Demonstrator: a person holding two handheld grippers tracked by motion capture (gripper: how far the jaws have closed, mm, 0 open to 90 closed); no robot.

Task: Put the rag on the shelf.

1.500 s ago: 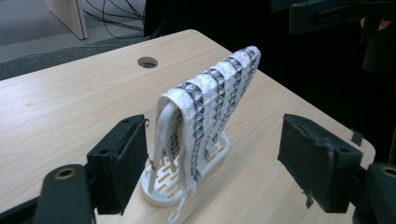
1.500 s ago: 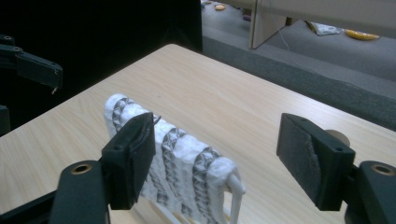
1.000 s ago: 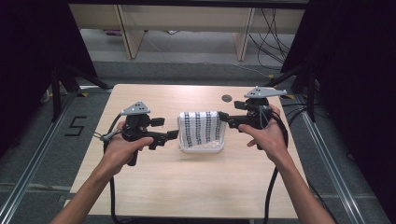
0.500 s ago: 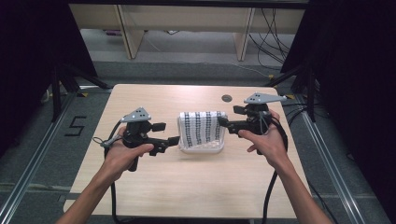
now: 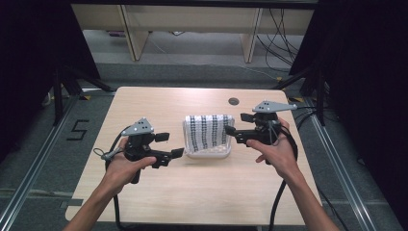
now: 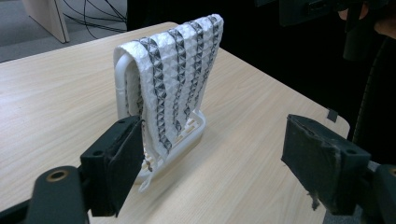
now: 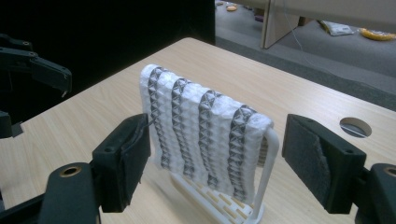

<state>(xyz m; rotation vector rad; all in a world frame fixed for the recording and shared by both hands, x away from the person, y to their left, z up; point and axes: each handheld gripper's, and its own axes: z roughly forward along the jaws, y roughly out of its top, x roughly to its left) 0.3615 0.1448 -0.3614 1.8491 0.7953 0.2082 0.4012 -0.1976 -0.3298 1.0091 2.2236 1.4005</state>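
A white cloth with black patterned stripes (image 5: 207, 131) hangs over a white plastic rack (image 5: 208, 154) standing upright at the middle of the wooden table (image 5: 159, 103). My left gripper (image 5: 170, 145) is held just left of the rack, open, jaws pointing at it. My right gripper (image 5: 238, 123) is level with the rack's right side, open and empty. In the left gripper view the cloth (image 6: 180, 70) drapes the rack's tube (image 6: 122, 74) ahead of my open gripper (image 6: 219, 158). In the right gripper view the cloth (image 7: 201, 121) and rack (image 7: 267, 172) stand between the wide jaws of that gripper (image 7: 224, 158).
A round cable hole (image 5: 234, 101) sits in the table behind the rack, also the hole (image 7: 355, 127) in the right gripper view. Wooden furniture legs (image 5: 132, 33) and cables lie on the floor beyond. A "5" (image 5: 77, 130) marks the floor left of the table.
Both hands have drifted a little toward the near edge of the table. Both grippers stay open; cloth and rack have not moved.
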